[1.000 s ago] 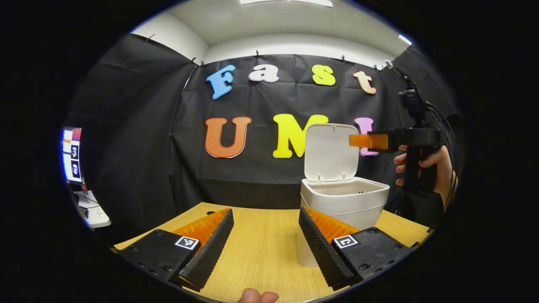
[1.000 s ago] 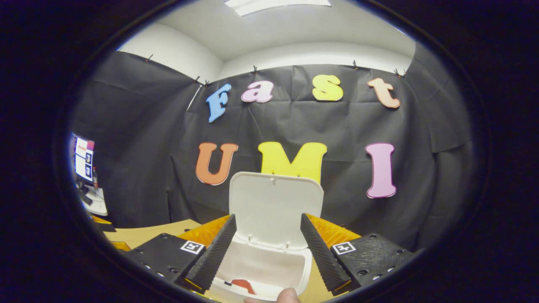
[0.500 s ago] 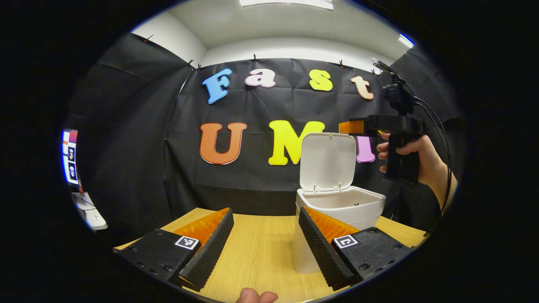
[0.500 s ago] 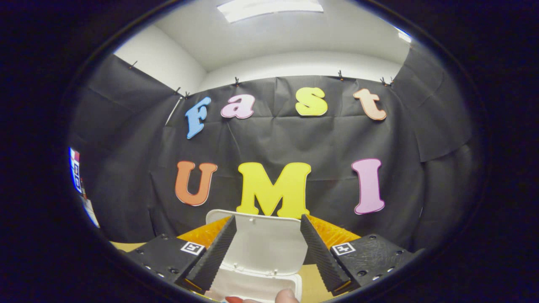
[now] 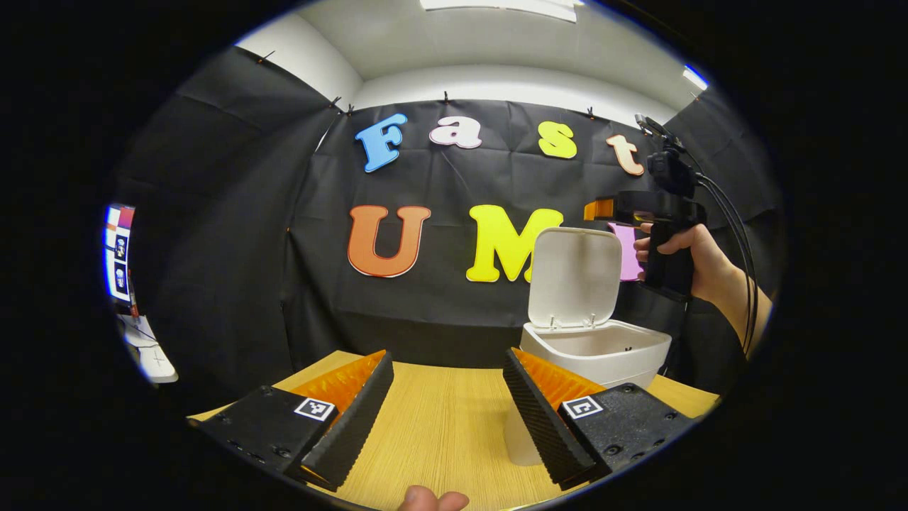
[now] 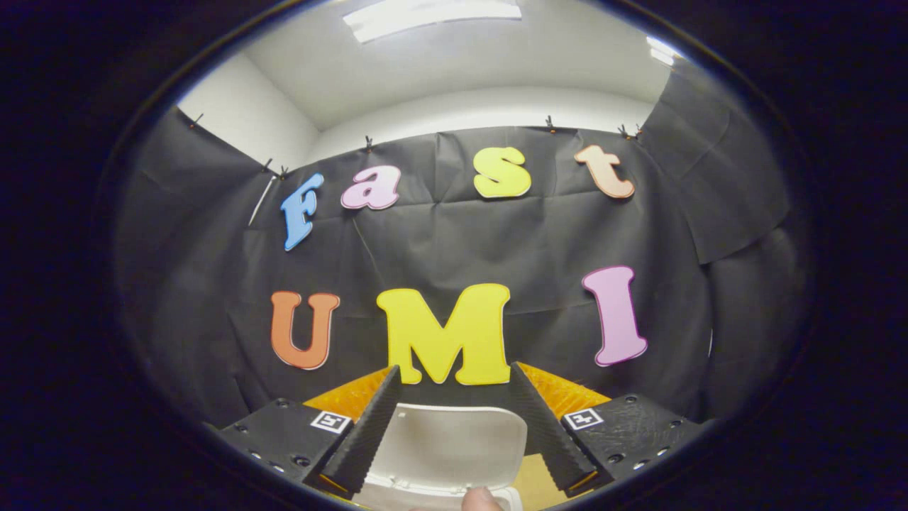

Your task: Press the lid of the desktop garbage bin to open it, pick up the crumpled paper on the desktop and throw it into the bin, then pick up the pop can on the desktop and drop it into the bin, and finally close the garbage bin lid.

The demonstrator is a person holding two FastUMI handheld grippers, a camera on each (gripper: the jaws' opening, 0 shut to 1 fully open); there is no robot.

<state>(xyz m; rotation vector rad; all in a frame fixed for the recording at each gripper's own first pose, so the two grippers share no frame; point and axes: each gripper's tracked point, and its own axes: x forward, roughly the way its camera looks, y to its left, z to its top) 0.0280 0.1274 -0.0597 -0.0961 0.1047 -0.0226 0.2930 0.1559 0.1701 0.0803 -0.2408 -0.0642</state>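
The white garbage bin [image 5: 597,357] stands on the wooden table [image 5: 440,419] at the right, its lid [image 5: 576,273] raised upright. My left gripper [image 5: 447,419] is open low over the table, left of the bin, with nothing between its fingers. My right gripper [image 5: 593,210], held by a hand [image 5: 691,252], hovers just above and behind the lid's top edge. In the right gripper view, that gripper [image 6: 454,426] is open and the lid [image 6: 448,447] lies below, between its fingers, touching neither.
A monitor [image 5: 119,255] and a white desk [image 5: 152,355] stand at the far left beyond the black cloth wall. Cables [image 5: 738,213] hang from the right gripper's handle. A fingertip [image 6: 482,499] shows at the bottom edge.
The right gripper has risen and moved back, from in front of the lid to above its top edge. The lid sank low in the right gripper view. The left gripper barely moved.
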